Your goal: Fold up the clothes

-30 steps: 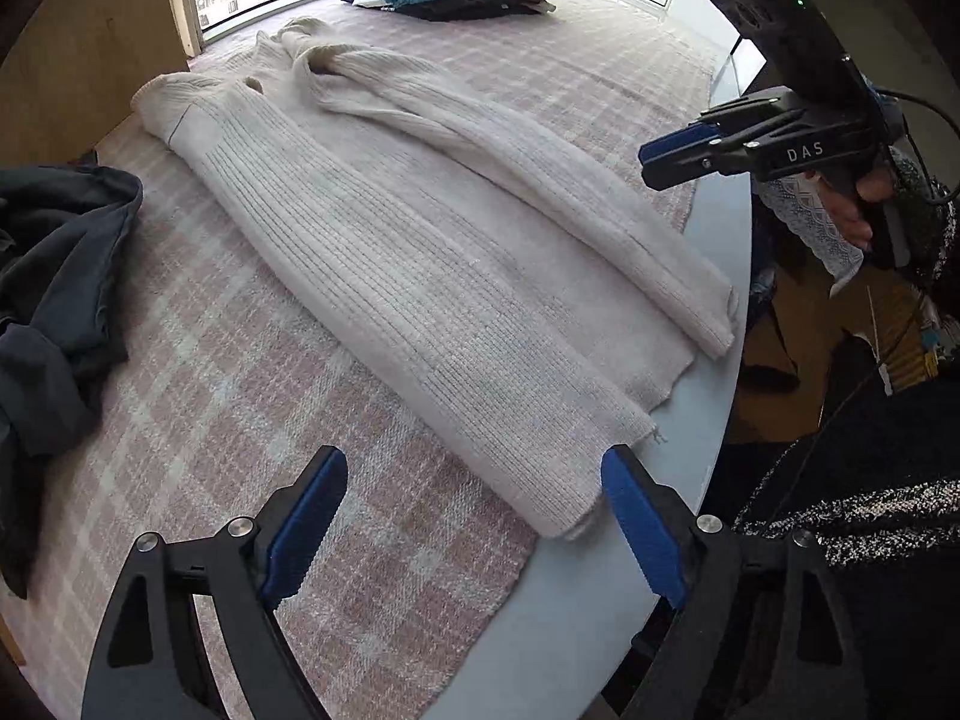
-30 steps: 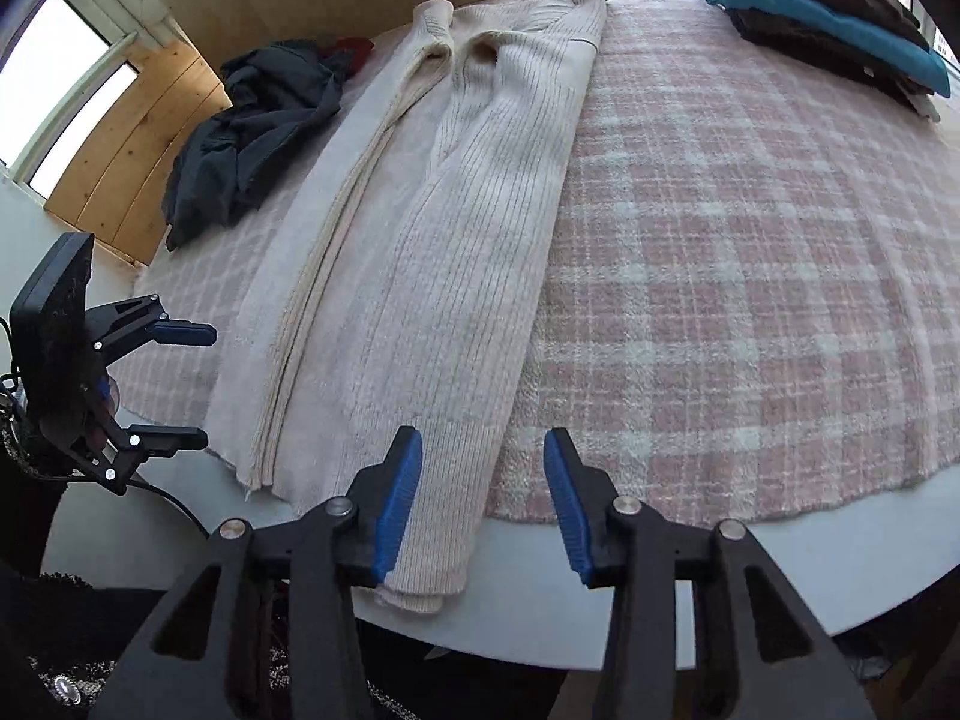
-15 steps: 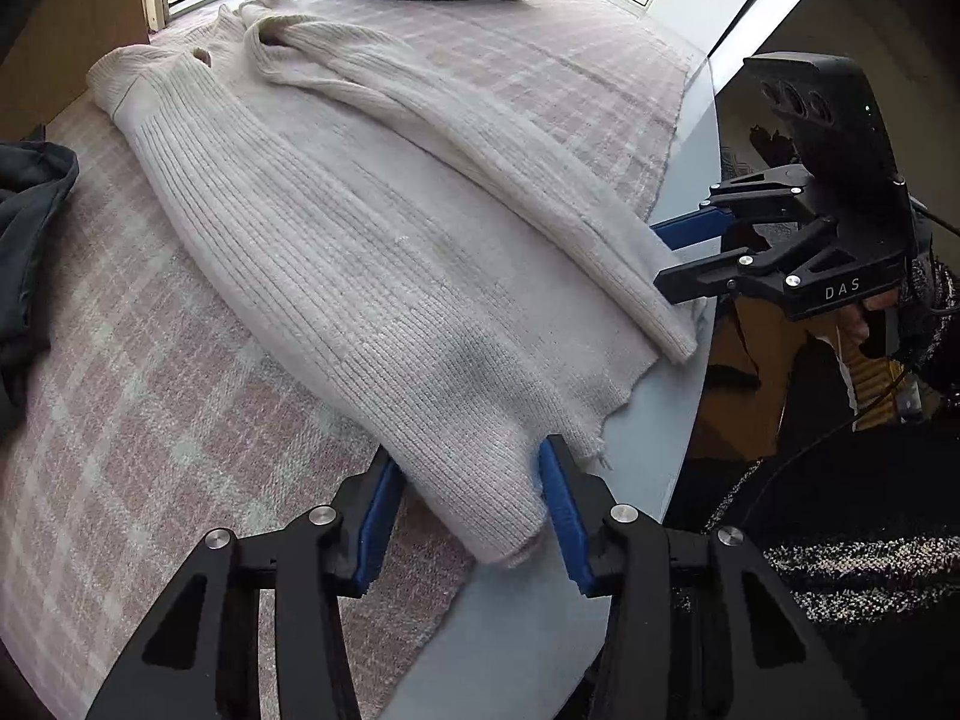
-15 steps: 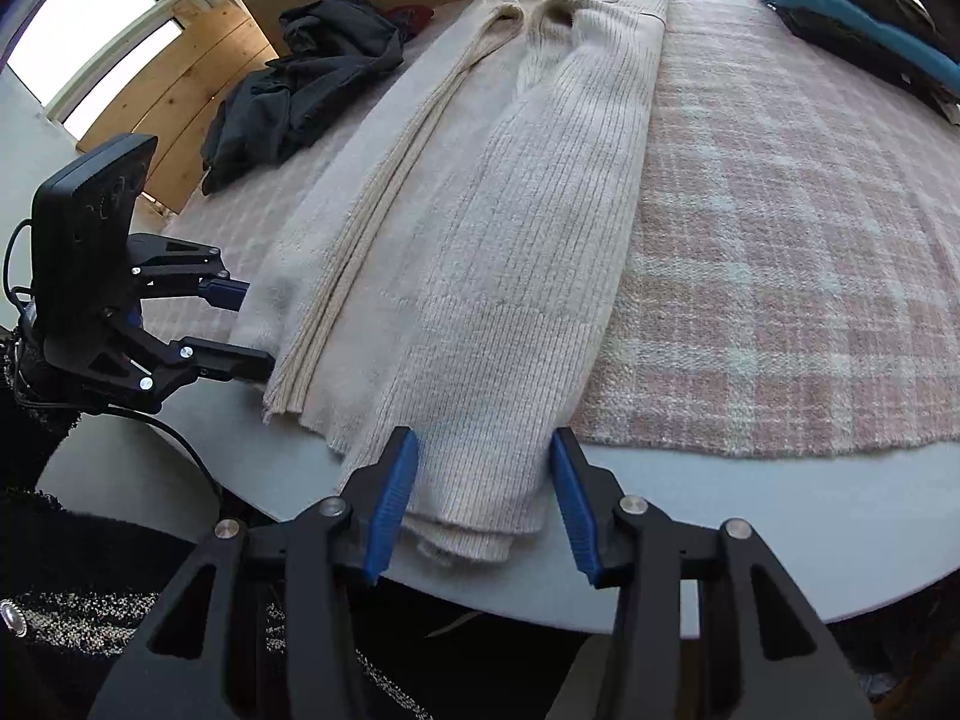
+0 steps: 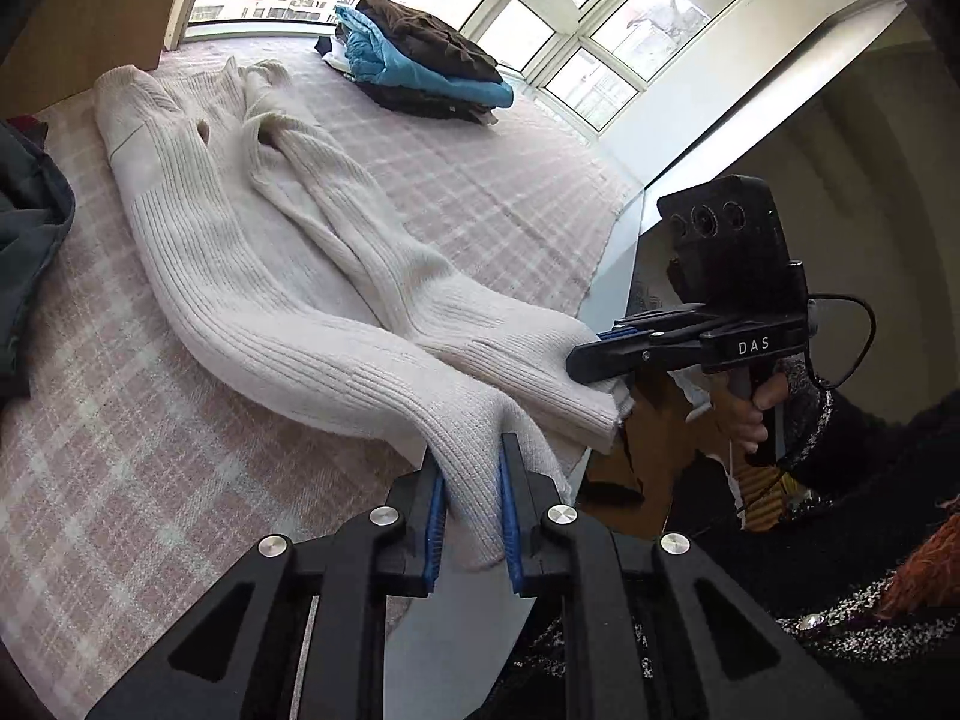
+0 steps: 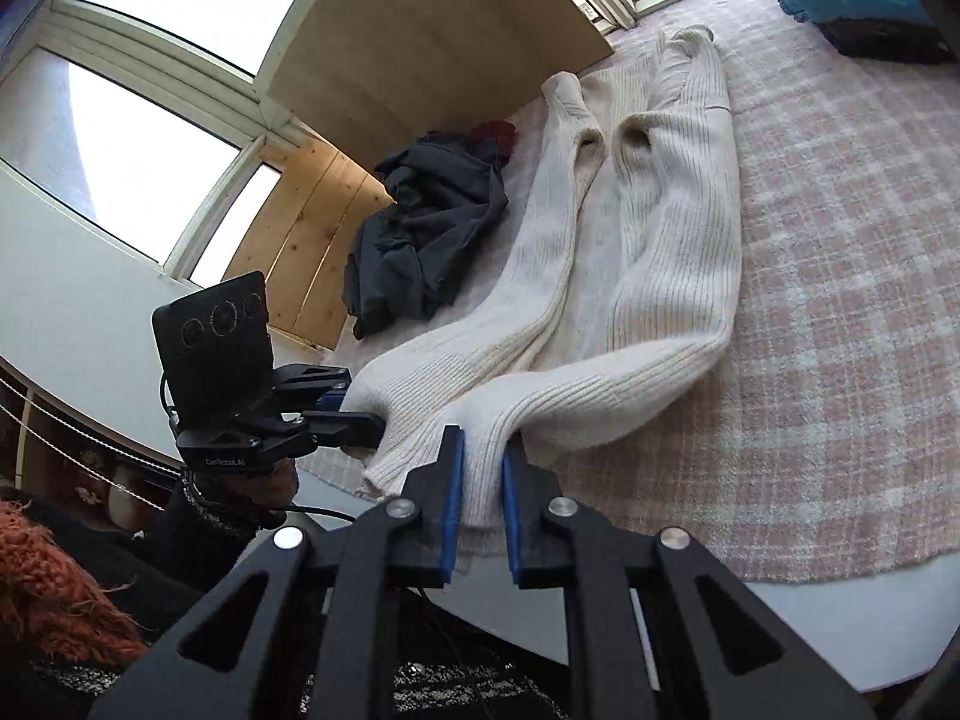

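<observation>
As we read outward from the jaws, each wrist view fills in what the other lacks.
Left gripper (image 5: pixel 471 483): its jaws have just been closing, and we see them narrow, the blue pads pinching a bunched corner of the cream knit sweater (image 5: pixel 288 276) at its near hem.
Right gripper (image 6: pixel 483 483): its jaws have just been closing as well, and they now clamp the other near hem corner, the knit gathered between the pads.
Sweater's place: it lies lengthwise on the pink plaid cloth (image 5: pixel 120 468), collar at the far end, the near hem raised off the cloth at both pinched corners.
Only in the left view: the right gripper seen from the side, a person's hand (image 5: pixel 759 414) around its handle; and the whole folded stack of dark and blue clothes (image 5: pixel 420 72) on the far part of the cloth by the windows.
Only in the right view: the left gripper from the side; the whole dark crumpled garment (image 6: pixel 426 234) beside the sweater, near a wooden panel (image 6: pixel 432 30); the stack only at the frame's corner.
</observation>
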Demonstrator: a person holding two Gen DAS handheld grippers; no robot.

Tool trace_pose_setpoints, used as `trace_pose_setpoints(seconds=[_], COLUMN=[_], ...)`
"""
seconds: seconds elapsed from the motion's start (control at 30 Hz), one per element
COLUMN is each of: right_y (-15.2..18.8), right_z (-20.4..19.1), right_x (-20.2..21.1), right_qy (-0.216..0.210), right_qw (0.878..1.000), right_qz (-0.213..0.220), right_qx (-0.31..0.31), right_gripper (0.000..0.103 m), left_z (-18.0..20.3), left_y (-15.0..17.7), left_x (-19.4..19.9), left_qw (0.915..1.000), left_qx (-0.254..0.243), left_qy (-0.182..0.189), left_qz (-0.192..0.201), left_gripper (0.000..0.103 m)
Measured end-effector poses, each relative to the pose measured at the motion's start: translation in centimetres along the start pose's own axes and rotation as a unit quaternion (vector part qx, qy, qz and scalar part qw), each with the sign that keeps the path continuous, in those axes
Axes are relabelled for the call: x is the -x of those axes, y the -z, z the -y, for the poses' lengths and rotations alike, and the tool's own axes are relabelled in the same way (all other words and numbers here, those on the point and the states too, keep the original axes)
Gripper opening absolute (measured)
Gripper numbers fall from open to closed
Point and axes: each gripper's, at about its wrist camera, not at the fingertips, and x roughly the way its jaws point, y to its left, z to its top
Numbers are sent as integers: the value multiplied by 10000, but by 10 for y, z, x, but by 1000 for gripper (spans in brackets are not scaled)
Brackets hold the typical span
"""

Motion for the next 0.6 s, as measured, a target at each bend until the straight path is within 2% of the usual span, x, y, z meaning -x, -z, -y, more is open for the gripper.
trace_pose_setpoints(seconds=[0.07,0.17,0.27,0.33,0.47,0.6], right_y=[-35,-98,-163,-205,-281,-328], right_z=[0,2,17,38,92,153], right_x=[13,11,-1,-17,-61,-120], right_qy=[-259,-362,-435,-420,-199,263], right_qw=[9994,9980,9974,9978,9983,9967], right_qz=[227,441,520,499,415,65], right_qx=[82,269,264,95,-364,-764], right_gripper=[12,12,11,11,11,11], left_z=[2,-4,-26,-49,-115,-186], left_y=[-24,-68,-124,-162,-228,-279], left_x=[16,37,46,48,41,13], left_qw=[9996,9979,9961,9950,9939,9944], left_qx=[-44,-237,-310,-344,-60,208], left_qy=[99,123,-14,-104,-273,-556], left_qz=[266,582,828,932,1068,876], left_gripper=[15,15,15,15,15,15])
